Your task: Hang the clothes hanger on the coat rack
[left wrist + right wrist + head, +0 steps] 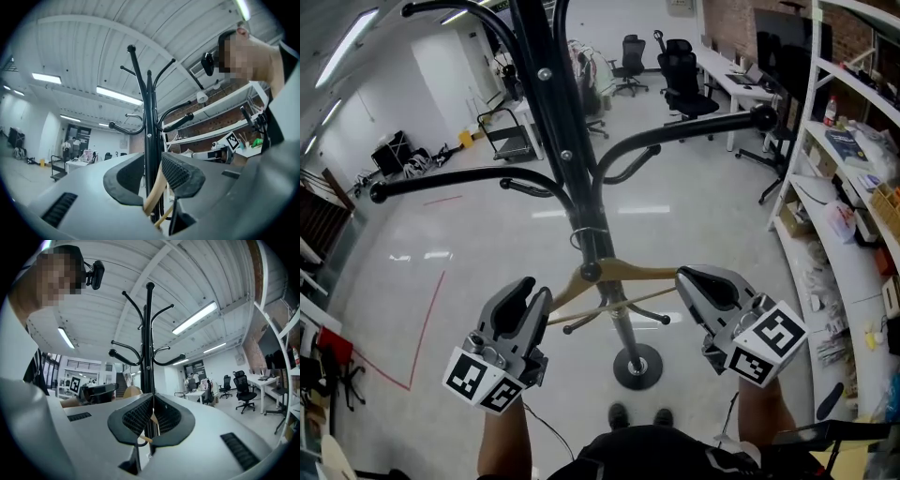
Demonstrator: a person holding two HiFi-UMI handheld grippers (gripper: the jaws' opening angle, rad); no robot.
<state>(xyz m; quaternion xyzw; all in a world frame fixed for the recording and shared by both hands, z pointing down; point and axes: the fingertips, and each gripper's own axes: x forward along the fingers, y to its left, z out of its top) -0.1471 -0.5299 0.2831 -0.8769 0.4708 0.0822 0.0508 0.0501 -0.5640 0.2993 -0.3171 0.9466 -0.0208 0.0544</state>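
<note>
The black coat rack (pixel 572 141) stands in the middle of the head view, its curved arms spreading toward the upper left and upper right and its round base (pixel 637 366) on the pale floor lower down. The wooden clothes hanger (pixel 623 272) lies against the pole in the lower centre of the frame, well below those arms, with its two shoulders sloping left and right and its thin crossbar beneath. I cannot tell whether its hook has caught on anything.

The left gripper (pixel 534 289), at the lower left, has its jaws standing wide apart. In the left gripper view (pixel 152 173) the pale left shoulder of the hanger (pixel 157 187) runs up between them, close by the right-hand pad. A gap shows on the other side, through which the rack's pole (pixel 149 117) is seen. It grips nothing.

The right gripper (pixel 686 277), at the lower right, meets the hanger's right end. In its own view (pixel 152 411) the ribbed pads are drawn almost together, pinching a sliver of wood (pixel 153 418) between them, so this one has hold of the hanger.

White shelving (pixel 825 187) lines the right edge of the head view, and black office chairs (pixel 684 80) stand by a desk at the top.
</note>
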